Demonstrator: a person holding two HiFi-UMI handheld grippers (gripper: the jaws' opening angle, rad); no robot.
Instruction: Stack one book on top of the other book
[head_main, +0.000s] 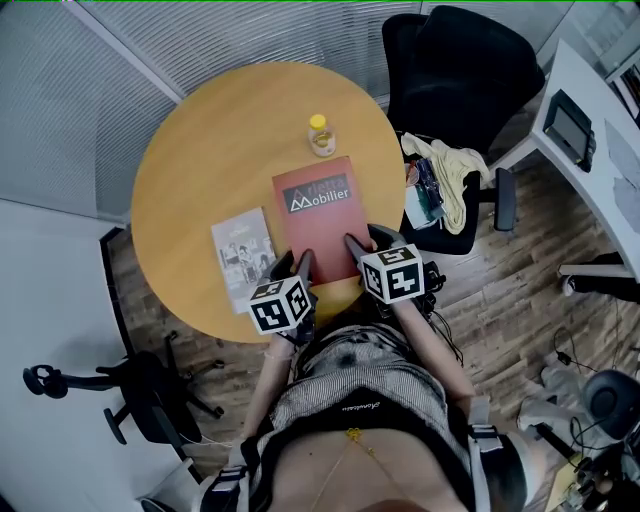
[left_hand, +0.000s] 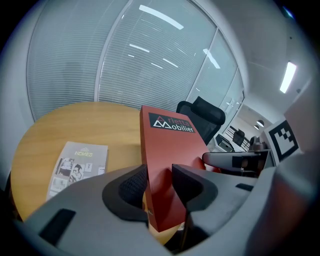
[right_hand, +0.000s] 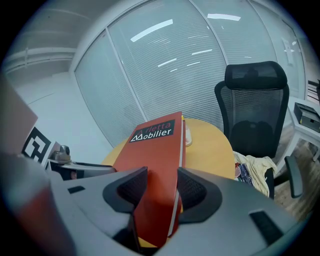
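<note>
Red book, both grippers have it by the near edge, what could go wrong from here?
The left gripper and right gripper pinch the red book only at its near edge, so it could droop or slip. Its far edge lies close to the small bottle and might tip it.

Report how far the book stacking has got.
Done: the left gripper and the right gripper each have their jaws closed on the near edge of the red book. In hand: that two-gripper hold, with the book at most tilted up from the table. Left: carry it onto the grey booklet, which lies apart to its left, uncovered.
</note>
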